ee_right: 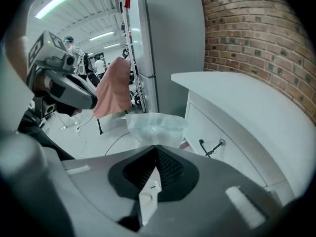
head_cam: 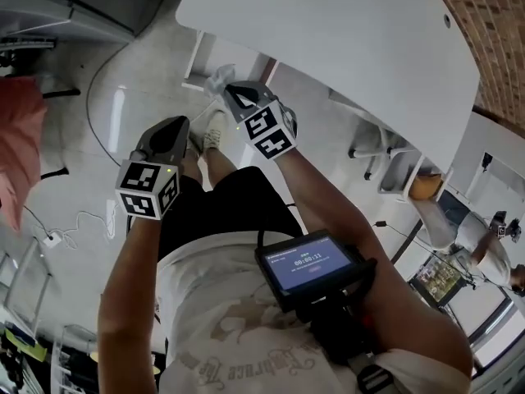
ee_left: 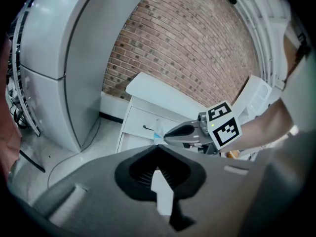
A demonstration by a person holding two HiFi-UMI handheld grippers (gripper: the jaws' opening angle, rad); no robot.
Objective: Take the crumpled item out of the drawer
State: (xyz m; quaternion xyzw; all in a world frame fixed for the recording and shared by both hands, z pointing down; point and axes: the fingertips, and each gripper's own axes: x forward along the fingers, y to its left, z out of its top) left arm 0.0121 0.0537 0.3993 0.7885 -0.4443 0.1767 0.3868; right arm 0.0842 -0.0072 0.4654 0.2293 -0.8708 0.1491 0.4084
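Below the white table (head_cam: 328, 31), inventory as follows.

Drawer unit (ee_right: 210, 127): white front with a dark handle (ee_right: 212, 146). The front looks flush and apparently shut; the inside is not visible.

Crumpled item: clear plastic bag (ee_right: 157, 125). It is out of the drawer unit and in the air just in front of it. It is pinched at its lower edge and touches no surface.

Right gripper (ee_right: 157, 147): jaws clamped on the bag's edge, the only hold on it. Pose: forearm stretched forward from the body, gripper tilted downward, marker cube (head_cam: 269, 131) facing up toward the head camera.

Left gripper (ee_left: 155, 147): jaws together with nothing between them; idle. Pose: nearer the body and apart from the right gripper, on its left, pointing forward and down toward the drawer unit.

Progress: the removal looks essentially done, with the bag clear of the drawer. What likely remains is carrying the bag off and setting it down. No place for it is evident.
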